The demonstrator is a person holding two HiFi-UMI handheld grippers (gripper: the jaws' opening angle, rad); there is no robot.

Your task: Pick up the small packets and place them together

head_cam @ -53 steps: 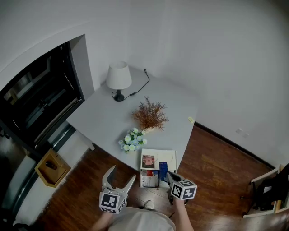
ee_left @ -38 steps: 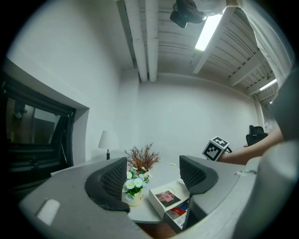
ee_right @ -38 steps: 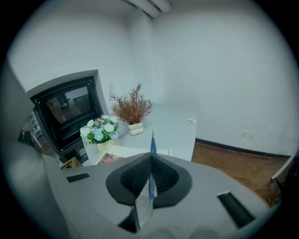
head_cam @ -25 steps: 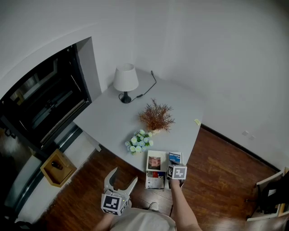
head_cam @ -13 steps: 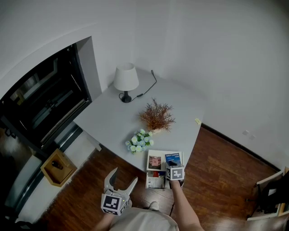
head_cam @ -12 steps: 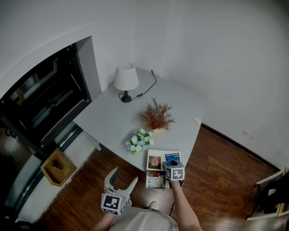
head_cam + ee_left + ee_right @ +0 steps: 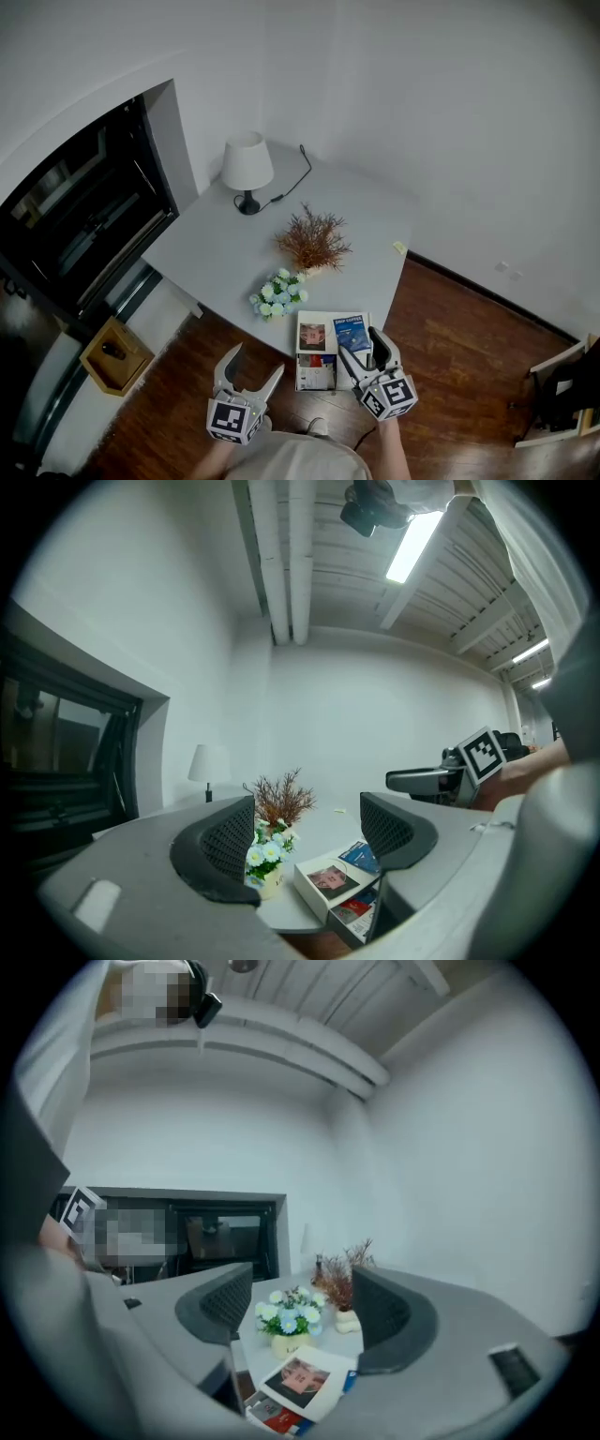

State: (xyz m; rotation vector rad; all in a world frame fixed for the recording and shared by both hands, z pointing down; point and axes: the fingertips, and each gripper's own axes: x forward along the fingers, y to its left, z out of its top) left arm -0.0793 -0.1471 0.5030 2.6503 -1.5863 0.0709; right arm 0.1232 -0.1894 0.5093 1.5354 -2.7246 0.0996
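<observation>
Our right gripper point(image 7: 358, 341) has just been opening its jaws. They stand wide apart with nothing between them, at the table's near edge. The blue packet point(image 7: 351, 333) lies flat just ahead of its fingertips point(image 7: 379, 343), touching the white box point(image 7: 312, 336) that sits ahead of its left finger. A red packet point(image 7: 315, 371) shows nearer us than the box, at the rim of the table point(image 7: 216, 248). The box covers part of it, and we cannot tell what bears it.

Our left gripper point(image 7: 255, 360) is likewise wide apart and empty. It is short of the table edge, with the box ahead and off its right finger.

Flowers point(image 7: 277, 293) stand just beyond the box, a sprig point(image 7: 312, 239) farther on, and a lamp point(image 7: 247, 167) at the far corner. Bare tabletop lies open ahead and left of the left fingers. Right of the right fingers the table ends and the floor point(image 7: 450, 356) is free.

In the right gripper view only a sliver of the blue packet shows beside the right finger. A pale thing point(image 7: 397, 247) at the table's far right edge is too small to tell.
</observation>
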